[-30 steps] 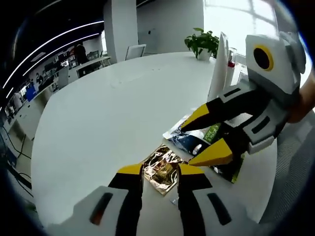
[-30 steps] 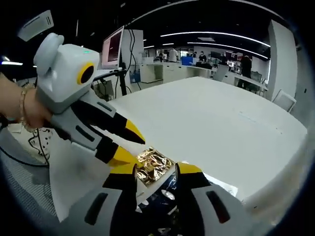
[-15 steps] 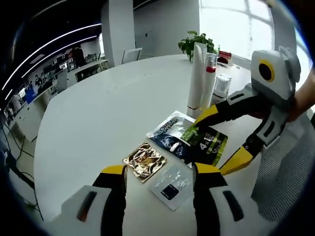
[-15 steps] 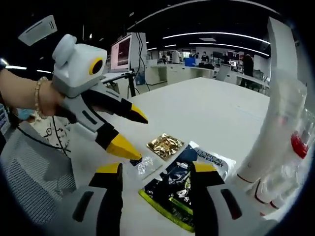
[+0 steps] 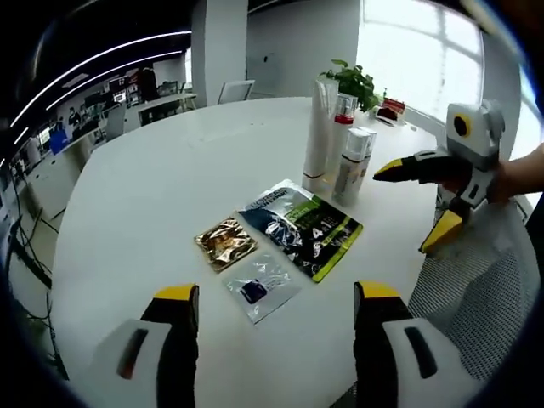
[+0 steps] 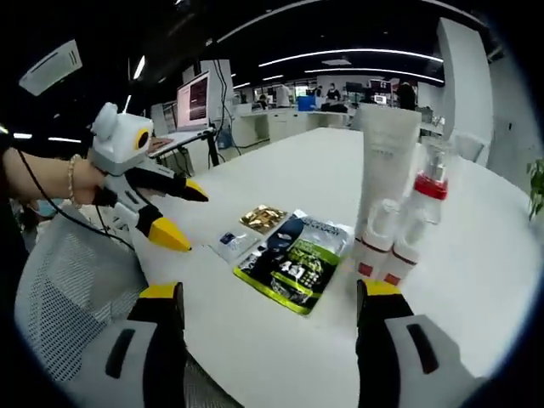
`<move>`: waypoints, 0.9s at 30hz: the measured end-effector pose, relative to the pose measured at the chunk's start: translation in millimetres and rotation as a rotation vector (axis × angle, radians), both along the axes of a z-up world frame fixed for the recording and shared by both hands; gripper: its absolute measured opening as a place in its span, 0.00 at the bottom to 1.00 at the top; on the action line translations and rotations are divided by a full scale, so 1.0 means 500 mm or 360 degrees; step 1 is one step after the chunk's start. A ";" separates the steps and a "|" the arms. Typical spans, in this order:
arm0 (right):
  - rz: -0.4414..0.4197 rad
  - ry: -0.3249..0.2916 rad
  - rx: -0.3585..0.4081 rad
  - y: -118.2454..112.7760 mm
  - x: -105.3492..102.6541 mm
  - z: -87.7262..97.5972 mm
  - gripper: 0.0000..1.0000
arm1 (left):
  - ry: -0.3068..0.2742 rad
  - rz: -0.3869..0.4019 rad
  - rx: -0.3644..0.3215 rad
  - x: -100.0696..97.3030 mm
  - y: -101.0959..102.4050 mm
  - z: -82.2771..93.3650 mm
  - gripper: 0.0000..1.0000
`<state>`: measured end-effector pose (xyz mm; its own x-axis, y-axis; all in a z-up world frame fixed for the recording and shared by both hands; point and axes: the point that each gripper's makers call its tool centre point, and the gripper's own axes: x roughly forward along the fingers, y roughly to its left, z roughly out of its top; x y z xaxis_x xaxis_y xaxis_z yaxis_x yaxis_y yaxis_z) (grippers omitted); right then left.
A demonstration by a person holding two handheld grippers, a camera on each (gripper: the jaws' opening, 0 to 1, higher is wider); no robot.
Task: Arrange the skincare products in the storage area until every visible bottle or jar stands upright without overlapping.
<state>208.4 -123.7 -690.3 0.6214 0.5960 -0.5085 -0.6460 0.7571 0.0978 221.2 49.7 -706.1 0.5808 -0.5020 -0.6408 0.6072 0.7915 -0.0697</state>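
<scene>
skincare bottles stand upright beside flat sachets on the white table. both grippers, left gripper and right gripper, have pulled back since earlier; jaws wide, holding nothing.

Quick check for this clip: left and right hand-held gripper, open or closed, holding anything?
Left hand-held gripper: open, jaws wide apart, holding nothing.
Right hand-held gripper: open, jaws wide apart, holding nothing.

White table, potted plant, monitor
</scene>
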 end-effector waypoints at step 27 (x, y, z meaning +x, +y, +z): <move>-0.0190 -0.0070 0.0038 -0.080 0.006 0.056 0.99 | -0.0162 0.0224 -0.0096 -0.055 0.051 0.056 0.84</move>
<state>211.5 -163.5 -662.5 0.7101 0.5283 -0.4655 -0.5557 0.8265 0.0903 193.5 75.1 -677.8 0.7083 -0.4472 -0.5463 0.4973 0.8653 -0.0636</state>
